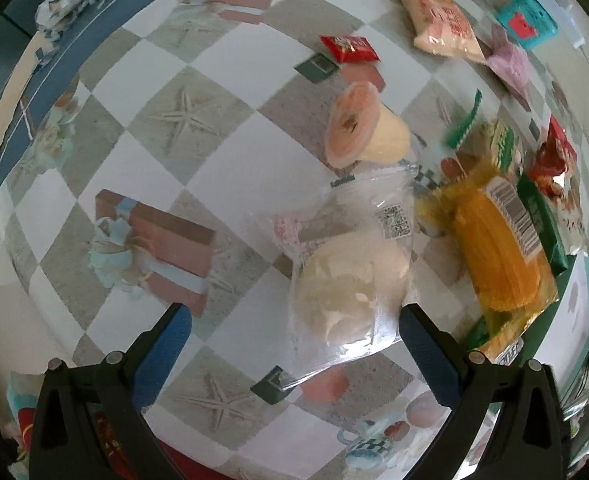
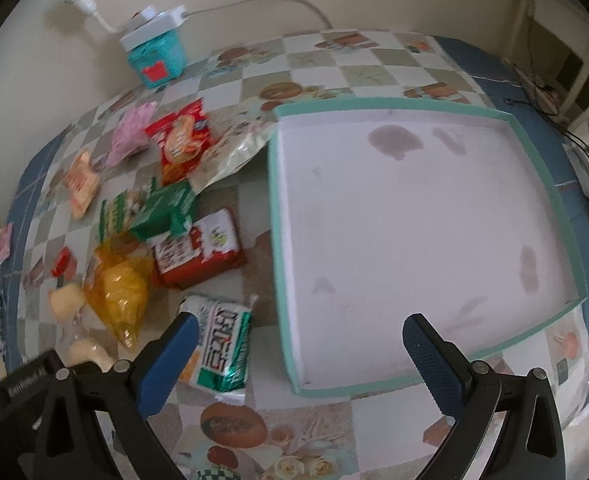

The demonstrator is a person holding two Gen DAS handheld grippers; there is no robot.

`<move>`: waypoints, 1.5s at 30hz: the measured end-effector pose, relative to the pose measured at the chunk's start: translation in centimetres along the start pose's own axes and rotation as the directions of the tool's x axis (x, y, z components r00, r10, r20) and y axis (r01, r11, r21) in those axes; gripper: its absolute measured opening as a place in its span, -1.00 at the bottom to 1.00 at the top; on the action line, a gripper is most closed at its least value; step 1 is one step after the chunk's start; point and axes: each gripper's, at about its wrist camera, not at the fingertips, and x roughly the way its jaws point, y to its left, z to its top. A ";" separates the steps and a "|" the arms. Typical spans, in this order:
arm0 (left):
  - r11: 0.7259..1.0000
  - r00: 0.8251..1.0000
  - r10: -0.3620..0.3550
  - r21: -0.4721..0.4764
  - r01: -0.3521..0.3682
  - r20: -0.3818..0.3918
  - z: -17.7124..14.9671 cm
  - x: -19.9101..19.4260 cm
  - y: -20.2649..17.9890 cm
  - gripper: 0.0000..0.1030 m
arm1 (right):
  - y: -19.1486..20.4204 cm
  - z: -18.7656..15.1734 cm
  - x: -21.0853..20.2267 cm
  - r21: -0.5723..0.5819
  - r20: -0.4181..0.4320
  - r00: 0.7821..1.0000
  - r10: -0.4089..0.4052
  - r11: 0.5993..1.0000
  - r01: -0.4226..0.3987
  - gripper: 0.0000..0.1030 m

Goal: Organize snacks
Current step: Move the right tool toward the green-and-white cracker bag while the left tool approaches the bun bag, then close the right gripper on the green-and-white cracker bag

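Hovering over the checkered tablecloth (image 1: 106, 248), the left gripper (image 1: 294, 320) has its 2 blue pads spread wide w/ nothing between them but air; a clear-wrapped pale bun (image 1: 346, 276) lies on the cloth just ahead, nearer the right-hand pad (image 1: 426, 348). Prob lined up that way bc the bun is the closest loose snack and the easiest 1st grab.

Right gripper (image 2: 298, 336) is likewise apart and empty, held above the near edge of the teal-rimmed tray (image 2: 550, 184). Tray interior is white w/ a few faint dark stains and holds no snacks yet, so sorting looks barely begun. Seems staged there as the drop spot, w/ snacks piled to its left.

Snack pile, right wrist view: green-white packet (image 2: 222, 348) just beside the left-hand pad, yellow crinkly bag (image 2: 118, 288), red-white box pack (image 2: 198, 248), green pouch (image 2: 162, 208), red cracker bag (image 2: 182, 140), pink wrapper (image 2: 128, 136), orange-cream sachet (image 2: 80, 184). Mostly overlapping or touching, well mixed.

Left wrist view adds a jelly cup (image 1: 362, 128) tipped on its side w/ peach lid facing the camera, plus a small red sachet (image 1: 348, 48) farther back. Bun wrapper is glossy, loose film w/ a QR label; likely slippery, so pinch the bun body, not the film edge.
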 end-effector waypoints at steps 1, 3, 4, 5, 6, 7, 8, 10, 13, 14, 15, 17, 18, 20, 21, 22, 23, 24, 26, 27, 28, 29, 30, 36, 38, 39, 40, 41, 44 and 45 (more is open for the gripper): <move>1.000 1.000 0.000 0.000 0.000 0.003 -0.2 -0.1 0.2 1.00 | 0.5 -0.2 0.2 -0.026 -0.009 1.000 0.007 1.000 -0.008 1.00; 1.000 1.000 -0.002 -0.003 0.002 0.005 -1.2 -0.7 0.2 1.00 | 1.6 -0.7 0.5 -0.077 -0.027 0.999 0.016 0.997 -0.018 1.00; 1.000 1.000 -0.003 -0.005 0.003 0.005 -1.0 -0.7 0.3 1.00 | 2.3 -1.0 0.7 -0.110 -0.037 0.999 0.021 0.994 -0.025 1.00; 1.000 1.000 -0.003 -0.006 0.003 0.004 -0.8 -0.3 -0.1 1.00 | 2.8 -1.3 0.8 -0.137 -0.044 0.999 0.026 0.990 -0.032 1.00; 1.000 1.000 -0.005 -0.010 0.005 0.003 -0.7 -0.3 0.1 1.00 | 3.3 -1.6 1.0 -0.164 -0.050 0.998 0.030 0.986 -0.038 1.00; 1.000 1.000 -0.006 -0.015 0.006 0.003 -0.8 -0.2 -0.1 1.00 | 4.0 -1.9 1.1 -0.190 -0.054 0.998 0.033 0.981 -0.043 1.00; 1.000 1.000 -0.007 -0.020 0.007 0.003 -1.1 -0.8 -0.1 1.00 | 4.5 -2.2 1.2 -0.212 -0.056 0.998 0.032 0.976 -0.044 1.00; 0.999 1.000 -0.008 -0.032 0.008 0.006 -0.8 -0.3 0.8 1.00 | 5.3 -2.7 1.4 -0.244 -0.050 0.998 0.028 0.969 -0.040 1.00; 0.999 1.000 -0.011 -0.053 0.011 0.012 -0.7 -0.1 1.8 1.00 | 6.1 -3.0 1.4 -0.271 -0.033 0.999 0.031 0.962 -0.039 1.00; 0.998 1.000 -0.012 -0.058 0.013 0.013 -0.8 -0.2 2.1 1.00 | 6.1 -3.0 1.4 -0.271 -0.033 0.999 0.031 0.962 -0.039 1.00; 0.998 1.000 -0.013 -0.065 0.013 0.014 -0.6 -0.3 2.4 1.00 | 6.2 -3.1 1.4 -0.275 -0.029 0.999 0.037 0.960 -0.043 1.00; 0.997 1.000 -0.012 -0.076 0.013 0.014 -0.6 -0.1 2.7 1.00 | 6.5 -3.0 1.3 -0.273 -0.023 0.998 0.066 0.960 -0.070 1.00; 0.997 1.000 -0.012 -0.082 0.013 0.014 -0.7 -0.1 2.9 1.00 | 6.6 -3.0 1.4 -0.270 -0.023 0.997 0.073 0.960 -0.077 1.00; 0.995 1.000 -0.015 -0.095 0.016 0.012 -0.4 -0.2 3.4 1.00 | 6.7 -3.0 1.7 -0.269 -0.030 0.996 0.085 0.959 -0.090 0.99; 0.995 1.000 -0.016 -0.097 0.017 0.014 -1.1 0.0 3.9 1.00 | 6.8 -3.0 1.8 -0.269 -0.037 0.995 0.092 0.958 -0.098 0.97; 0.995 1.000 -0.016 -0.099 0.017 0.014 -1.0 0.0 4.2 1.00 | 6.8 -3.1 1.9 -0.270 -0.044 0.994 0.102 0.956 -0.110 0.92; 0.995 1.000 -0.016 -0.099 0.017 0.014 -1.0 0.0 4.4 1.00 | 6.9 -3.1 2.0 -0.271 -0.049 0.993 0.109 0.955 -0.119 0.86; 0.995 1.000 -0.017 -0.098 0.018 0.013 -0.9 0.0 4.4 1.00 | 6.9 -3.1 2.1 -0.272 -0.051 0.992 0.114 0.954 -0.124 0.85; 0.995 1.000 -0.018 -0.097 0.018 0.011 -0.8 0.1 4.7 1.00 | 6.8 -3.2 2.1 -0.270 -0.047 0.993 0.109 0.956 -0.117 0.82; 0.995 1.000 -0.018 -0.099 0.019 0.010 -1.0 -0.1 4.6 1.00 | 6.7 -3.1 2.2 -0.265 -0.045 0.993 0.105 0.957 -0.113 0.81; 0.995 1.000 -0.019 -0.101 0.020 0.009 -0.9 -0.2 4.5 1.00 | 6.5 -3.0 2.4 -0.254 -0.046 0.993 0.104 0.960 -0.113 0.79; 0.994 1.000 -0.020 -0.103 0.021 0.007 -0.9 -0.2 4.8 1.00 | 6.2 -2.9 2.5 -0.242 -0.048 0.993 0.107 0.963 -0.115 0.77; 0.994 1.000 -0.022 -0.105 0.022 0.006 -0.8 -0.2 4.9 1.00 | 6.0 -2.8 2.7 -0.228 -0.050 0.992 0.114 0.966 -0.123 0.76; 0.993 1.000 -0.026 -0.111 0.027 0.004 -1.0 -0.6 4.5 1.00 | 5.9 -2.6 3.6 -0.216 -0.061 0.991 0.117 0.968 -0.127 0.66; 0.993 1.000 -0.030 -0.114 0.030 0.002 -1.1 -0.5 4.4 1.00 | 5.7 -2.5 3.9 -0.201 -0.061 0.992 0.110 0.972 -0.121 0.62; 0.993 1.000 -0.031 -0.116 0.031 0.001 -1.3 0.0 4.4 1.00 | 5.6 -2.4 4.0 -0.193 -0.059 0.992 0.113 0.973 -0.123 0.60; 0.993 0.999 -0.033 -0.118 0.033 0.002 -1.3 0.3 4.3 1.00 | 5.5 -2.3 4.1 -0.188 -0.059 0.992 0.114 0.974 -0.124 0.59; 0.992 0.999 -0.036 -0.121 0.035 0.002 -1.3 0.3 4.4 1.00 | 5.5 -2.3 4.1 -0.185 -0.057 0.992 0.114 0.975 -0.123 0.58; 0.991 0.999 -0.043 -0.125 0.044 0.005 -1.3 0.5 4.5 1.00 | 6.1 -2.1 4.3 -0.199 -0.044 0.994 0.097 0.975 -0.104 0.57; 0.991 0.999 -0.048 -0.126 0.049 0.007 -1.2 0.5 4.6 1.00 | 6.3 -2.0 4.4 -0.207 -0.039 0.995 0.086 0.974 -0.093 0.56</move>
